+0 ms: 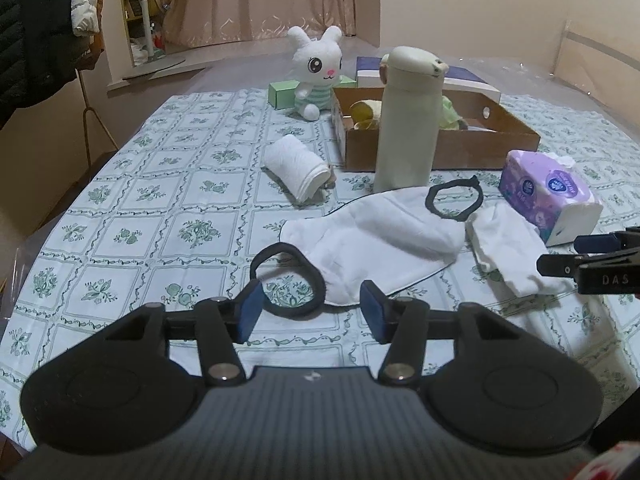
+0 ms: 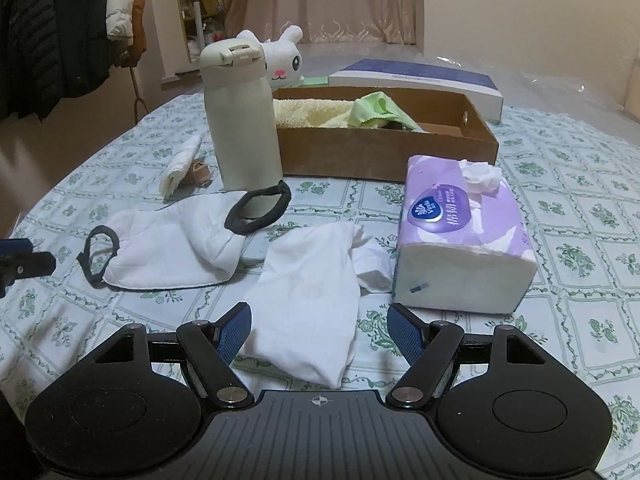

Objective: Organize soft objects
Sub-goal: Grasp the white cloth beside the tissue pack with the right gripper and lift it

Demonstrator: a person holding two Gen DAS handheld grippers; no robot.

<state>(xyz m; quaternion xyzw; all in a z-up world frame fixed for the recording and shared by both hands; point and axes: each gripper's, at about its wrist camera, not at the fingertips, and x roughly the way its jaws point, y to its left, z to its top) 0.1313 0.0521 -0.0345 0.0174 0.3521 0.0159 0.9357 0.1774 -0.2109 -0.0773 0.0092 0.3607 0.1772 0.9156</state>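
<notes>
Left wrist view: the left gripper (image 1: 311, 309) hung low over the tablecloth (image 1: 160, 184), jaws parted about halfway, gripping nothing.
Between its pads: the black ear loop (image 1: 288, 280) of the white face mask (image 1: 380, 236) lay there, apparently unpinched.
Beyond: cream flask (image 1: 406, 120) upright before the cardboard box (image 1: 440, 148); plush rabbit (image 1: 316, 72) behind.
Right wrist view: the right gripper (image 2: 320, 330) stood wide open and empty.
Between its pads: the near end of a crumpled white cloth (image 2: 308, 300), untouched.
Just beside: purple tissue pack (image 2: 460, 232).
</notes>
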